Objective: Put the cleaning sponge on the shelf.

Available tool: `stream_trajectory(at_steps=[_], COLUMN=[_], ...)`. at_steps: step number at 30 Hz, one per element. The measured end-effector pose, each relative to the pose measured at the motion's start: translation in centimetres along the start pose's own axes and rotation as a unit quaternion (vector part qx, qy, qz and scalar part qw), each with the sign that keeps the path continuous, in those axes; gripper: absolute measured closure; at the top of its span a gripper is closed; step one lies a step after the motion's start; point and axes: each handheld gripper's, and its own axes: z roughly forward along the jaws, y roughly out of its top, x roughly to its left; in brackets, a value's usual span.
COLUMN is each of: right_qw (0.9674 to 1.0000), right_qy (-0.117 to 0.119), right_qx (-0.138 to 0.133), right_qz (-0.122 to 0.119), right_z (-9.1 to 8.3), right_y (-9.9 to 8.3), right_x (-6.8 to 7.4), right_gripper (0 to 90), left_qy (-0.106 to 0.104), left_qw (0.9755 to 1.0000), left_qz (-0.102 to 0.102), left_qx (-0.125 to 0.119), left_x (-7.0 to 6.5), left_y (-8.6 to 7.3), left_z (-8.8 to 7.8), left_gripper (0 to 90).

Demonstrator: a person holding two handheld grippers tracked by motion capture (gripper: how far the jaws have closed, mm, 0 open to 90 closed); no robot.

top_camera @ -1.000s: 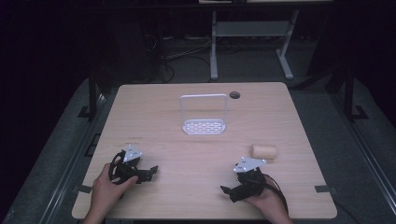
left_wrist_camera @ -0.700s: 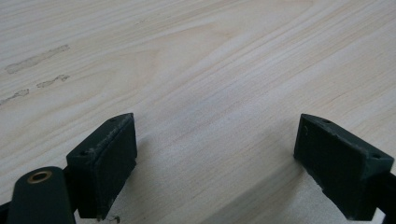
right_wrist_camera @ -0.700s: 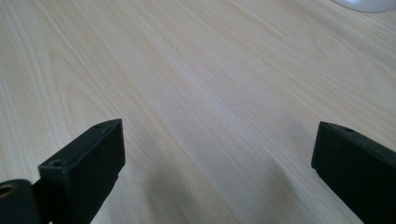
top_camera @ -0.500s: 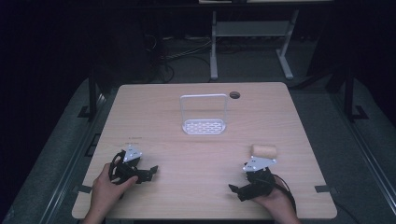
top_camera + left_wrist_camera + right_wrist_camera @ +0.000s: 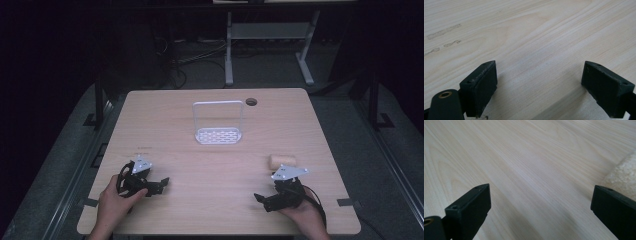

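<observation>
You are resting both grippers low on the near part of the desk (image 5: 200, 165), and the thing to go for is the small tan roll (image 5: 282, 161), lying on the desk's right side just beyond your right gripper (image 5: 267, 201). In the high view its long axis is running left to right across the desk, with the white wire rack (image 5: 218, 122) well apart from it, farther back near the middle. Your right gripper is pointing leftward, so the roll is sitting off to its side, not ahead: in the right gripper view its pale, fuzzy edge (image 5: 624, 176) is peeking in at the right margin, above the right-hand jaw. Those jaws are standing wide apart and holding nothing. Your left gripper (image 5: 159, 184) is also spread open over bare wood, far from the roll, so the right hand looks the better placed, once it is swinging round toward the roll.
</observation>
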Motion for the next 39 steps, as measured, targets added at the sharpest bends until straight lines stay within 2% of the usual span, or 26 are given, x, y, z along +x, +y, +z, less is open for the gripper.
stream_trajectory(at_steps=[9,22,39], right_qw=[0.9998,0.9987,0.9969], right_qy=[-0.009,-0.035,-0.059], right_qx=[-0.002,-0.002,-0.003], right_qz=[0.016,0.038,0.051], right_z=[-0.7,-2.0,-3.1], right_y=[-0.4,-1.2,-2.2], right_x=[-0.7,-2.5,-4.5], right_gripper=[2.8,2.8,2.8], left_qy=[0.000,0.000,0.000], left_qw=[1.0000,1.0000,1.0000], left_qz=[0.000,0.000,0.000], left_qx=[0.000,0.000,0.000], left_x=[0.0,0.0,0.0], left_y=[0.0,0.0,0.0], left_z=[0.0,0.0,0.0], left_gripper=[12.7,12.7,12.7])
